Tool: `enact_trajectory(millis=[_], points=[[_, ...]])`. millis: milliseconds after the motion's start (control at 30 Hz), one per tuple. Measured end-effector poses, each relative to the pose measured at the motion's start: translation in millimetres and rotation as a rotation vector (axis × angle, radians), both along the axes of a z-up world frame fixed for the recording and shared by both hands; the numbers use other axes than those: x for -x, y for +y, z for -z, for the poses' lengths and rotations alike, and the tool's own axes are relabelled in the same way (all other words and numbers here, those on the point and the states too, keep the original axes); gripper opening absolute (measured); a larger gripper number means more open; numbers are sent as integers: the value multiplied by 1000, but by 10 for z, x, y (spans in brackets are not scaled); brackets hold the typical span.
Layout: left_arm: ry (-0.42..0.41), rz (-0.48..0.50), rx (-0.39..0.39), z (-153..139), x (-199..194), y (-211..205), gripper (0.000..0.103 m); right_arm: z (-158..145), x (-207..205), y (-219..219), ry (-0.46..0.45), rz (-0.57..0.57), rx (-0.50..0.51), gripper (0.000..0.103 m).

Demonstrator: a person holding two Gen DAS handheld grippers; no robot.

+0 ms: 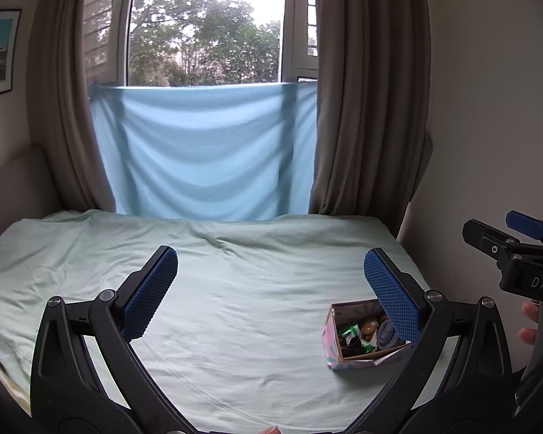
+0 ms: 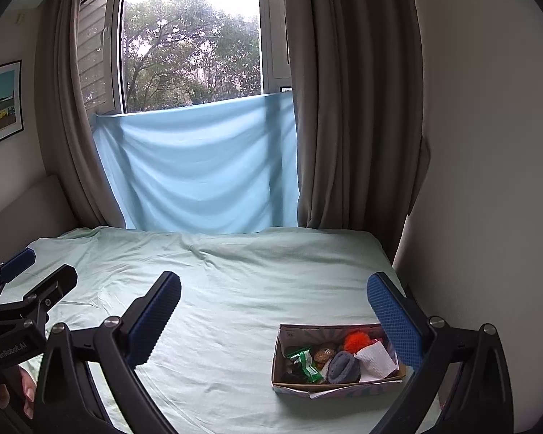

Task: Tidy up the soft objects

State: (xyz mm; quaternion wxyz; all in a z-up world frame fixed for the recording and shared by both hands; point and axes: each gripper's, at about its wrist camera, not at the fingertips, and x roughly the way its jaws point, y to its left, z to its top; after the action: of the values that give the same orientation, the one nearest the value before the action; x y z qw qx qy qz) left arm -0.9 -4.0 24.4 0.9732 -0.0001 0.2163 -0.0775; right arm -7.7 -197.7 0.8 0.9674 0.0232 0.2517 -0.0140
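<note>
A small patterned cardboard box [image 2: 282, 361] sits on the pale green bed [image 2: 235, 307] at the right. It holds soft items: a grey sock [image 2: 342, 367], an orange pompom [image 2: 356, 340], a white cloth [image 2: 376, 360], a brown plush [image 2: 324, 354] and a green packet [image 2: 306, 361]. The box also shows in the left wrist view [image 1: 331, 340]. My left gripper [image 1: 271, 275] is open and empty above the bed. My right gripper [image 2: 275, 300] is open and empty, with its right finger over the box's right end.
A light blue sheet [image 2: 199, 166] hangs over the window's lower half between brown curtains [image 2: 344, 108]. A white wall [image 2: 488, 217] borders the bed on the right. A framed picture [image 2: 0, 105] hangs on the left wall. A pale headboard [image 2: 25, 206] stands at the left.
</note>
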Motion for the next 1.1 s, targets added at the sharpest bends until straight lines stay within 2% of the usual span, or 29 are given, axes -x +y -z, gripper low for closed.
enact_trajectory(millis=[633,1100], points=[[-11,-19,-5,11,58,-39,103,-6,-31,-22,-9,-10,-2,102],[-61,-71,-49,-62,118,-78,103,-12,-36,-55,-19,-4,1,102]])
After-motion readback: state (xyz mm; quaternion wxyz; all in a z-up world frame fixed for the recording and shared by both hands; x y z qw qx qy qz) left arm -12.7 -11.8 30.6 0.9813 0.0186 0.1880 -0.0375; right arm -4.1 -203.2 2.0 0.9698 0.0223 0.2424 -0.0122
